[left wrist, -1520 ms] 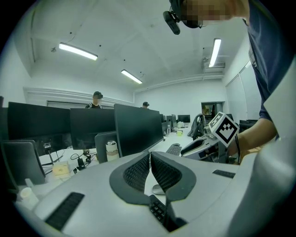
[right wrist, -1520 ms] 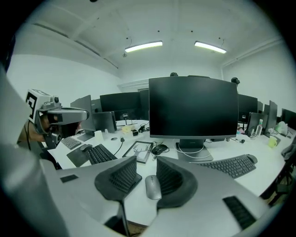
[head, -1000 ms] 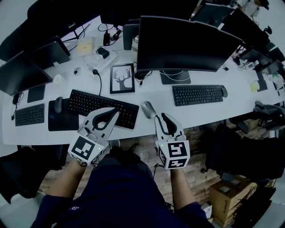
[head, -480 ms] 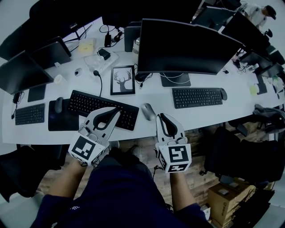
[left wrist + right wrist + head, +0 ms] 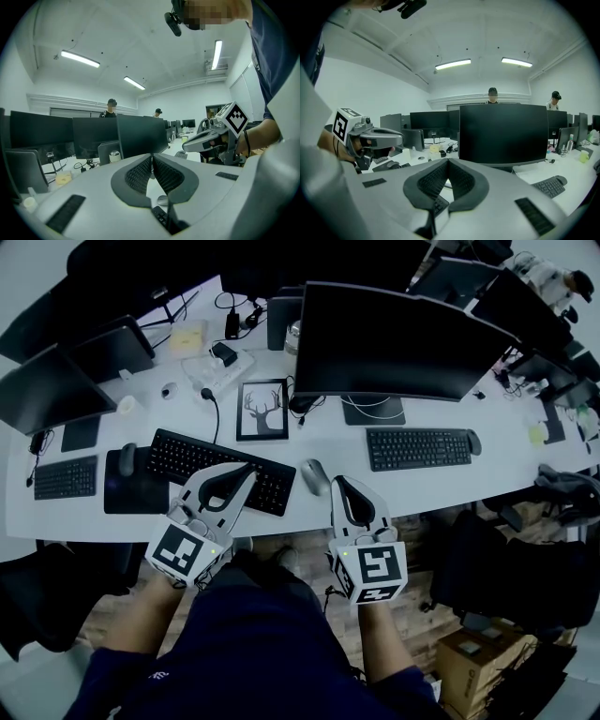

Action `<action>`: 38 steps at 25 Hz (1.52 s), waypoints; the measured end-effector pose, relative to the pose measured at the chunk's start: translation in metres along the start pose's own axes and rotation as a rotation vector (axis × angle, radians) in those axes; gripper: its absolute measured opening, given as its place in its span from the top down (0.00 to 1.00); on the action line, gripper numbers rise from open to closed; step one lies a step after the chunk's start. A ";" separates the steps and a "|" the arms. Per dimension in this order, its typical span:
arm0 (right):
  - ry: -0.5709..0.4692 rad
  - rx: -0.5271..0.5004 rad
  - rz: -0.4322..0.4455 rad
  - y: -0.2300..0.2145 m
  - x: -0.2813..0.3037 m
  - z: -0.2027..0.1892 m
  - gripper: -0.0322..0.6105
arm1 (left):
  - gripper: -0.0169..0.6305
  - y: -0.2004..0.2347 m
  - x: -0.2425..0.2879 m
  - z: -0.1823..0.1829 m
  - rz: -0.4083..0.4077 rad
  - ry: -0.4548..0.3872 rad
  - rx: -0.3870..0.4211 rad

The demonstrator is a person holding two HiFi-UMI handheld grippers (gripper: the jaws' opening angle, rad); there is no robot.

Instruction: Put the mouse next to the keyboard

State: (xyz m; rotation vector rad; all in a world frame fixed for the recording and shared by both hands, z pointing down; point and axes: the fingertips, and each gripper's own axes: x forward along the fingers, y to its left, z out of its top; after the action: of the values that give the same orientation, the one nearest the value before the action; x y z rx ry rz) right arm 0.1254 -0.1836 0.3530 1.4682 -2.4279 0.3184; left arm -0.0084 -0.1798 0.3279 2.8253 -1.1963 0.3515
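A grey mouse [image 5: 315,476] lies on the white desk [image 5: 309,442], just right of a black keyboard [image 5: 220,470]. My right gripper [image 5: 339,481] hovers at the desk's front edge, a little right of the mouse, with its jaws shut and nothing between them. My left gripper [image 5: 251,468] hangs shut and empty over the keyboard's right half. In the left gripper view, the mouse [image 5: 162,199] shows under the closed jaws. In the right gripper view the gripper [image 5: 447,162] is shut, with the keyboard [image 5: 438,204] below it.
A large dark monitor [image 5: 403,334] stands behind, with a second keyboard [image 5: 418,448] and mouse [image 5: 473,442] to the right. A framed deer picture [image 5: 262,409] stands behind the black keyboard. Left are a mouse pad [image 5: 136,491] and a small keyboard [image 5: 66,476]. People stand behind the far monitors.
The right gripper's jaws have closed, with nothing in them. The mouse stays beside the keyboard. The left gripper has barely moved.
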 end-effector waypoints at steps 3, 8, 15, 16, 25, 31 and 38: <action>-0.009 0.007 0.017 0.002 0.002 0.002 0.94 | 0.91 0.001 0.000 -0.002 -0.004 -0.009 0.001; -0.037 0.024 0.046 0.002 0.004 0.009 0.95 | 0.91 0.001 0.004 0.001 0.002 -0.012 -0.009; -0.013 0.043 0.066 -0.006 0.012 0.004 0.95 | 0.91 0.001 0.014 0.004 -0.003 -0.016 -0.001; -0.009 0.045 0.069 -0.007 0.013 0.003 0.95 | 0.91 0.001 0.015 0.004 -0.002 -0.016 -0.003; -0.004 0.066 0.097 -0.013 0.022 0.002 0.95 | 0.91 0.001 0.028 0.004 0.000 -0.013 -0.015; -0.009 0.070 0.110 -0.015 0.026 0.003 0.95 | 0.91 0.002 0.031 0.003 -0.002 -0.010 -0.008; -0.020 0.067 0.122 -0.014 0.028 0.007 0.95 | 0.91 -0.003 0.034 0.004 0.001 -0.017 -0.018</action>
State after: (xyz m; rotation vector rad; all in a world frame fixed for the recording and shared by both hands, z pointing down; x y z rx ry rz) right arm 0.1242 -0.2156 0.3568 1.3585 -2.5521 0.4162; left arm 0.0170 -0.2023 0.3324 2.8182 -1.1981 0.3156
